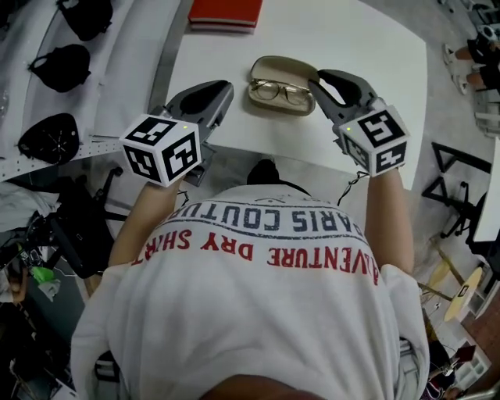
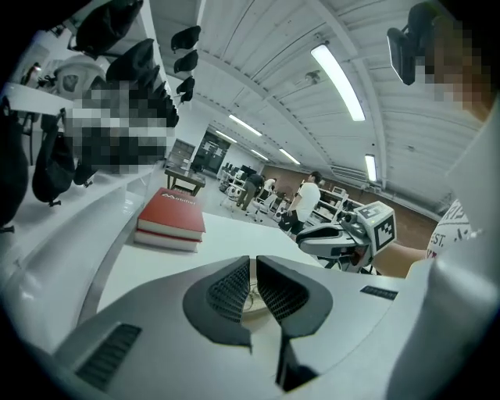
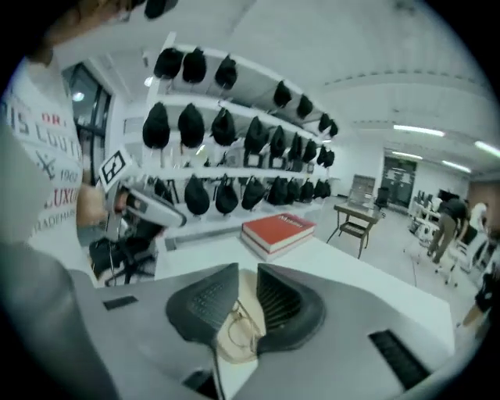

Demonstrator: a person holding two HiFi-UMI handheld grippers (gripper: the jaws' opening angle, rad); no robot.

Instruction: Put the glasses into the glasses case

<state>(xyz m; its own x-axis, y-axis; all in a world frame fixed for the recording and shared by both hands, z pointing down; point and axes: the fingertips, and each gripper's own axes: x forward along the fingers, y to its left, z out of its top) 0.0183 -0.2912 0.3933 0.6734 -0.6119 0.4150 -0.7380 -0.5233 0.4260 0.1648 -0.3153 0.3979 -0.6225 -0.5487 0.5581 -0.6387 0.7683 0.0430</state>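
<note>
Red books [image 1: 225, 13] beyond the case [image 1: 283, 67]

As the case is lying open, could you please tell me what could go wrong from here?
1. The right hand-held gripper hangs close beside the open glasses case, its jaws closing with nothing gripped between them; a small swing could knock the case or snag the glasses.
2. With the lid up, nothing covers the glasses, so a nudge might tip them out onto the table.

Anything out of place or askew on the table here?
Nothing stands out. The glasses lie inside the open glasses case, which sits flat on the white table; the red books are stacked neatly at its far edge.
</note>
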